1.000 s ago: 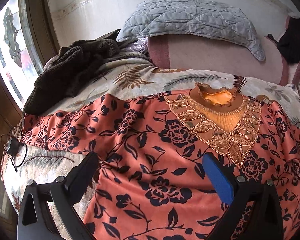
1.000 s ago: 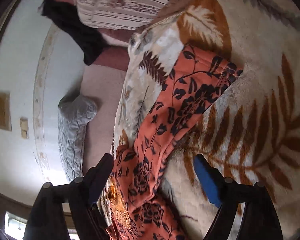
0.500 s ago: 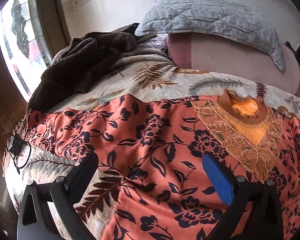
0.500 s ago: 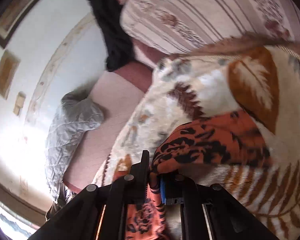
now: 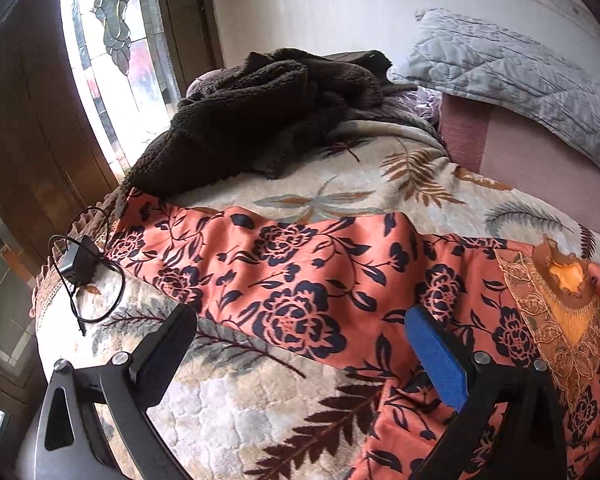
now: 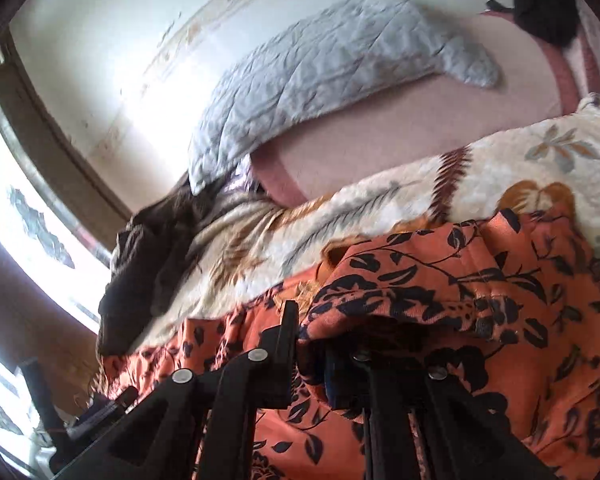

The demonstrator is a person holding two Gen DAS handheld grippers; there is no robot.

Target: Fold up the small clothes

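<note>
Left hand-held gripper [image 5: 300, 338] above leaf-print blanket [image 5: 268, 412]

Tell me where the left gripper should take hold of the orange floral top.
Grip the left sleeve at its cuff end near the charger, coming from the bed's left edge. It lies flat and outstretched, its end free, while the right gripper already pinches the other sleeve.
</note>
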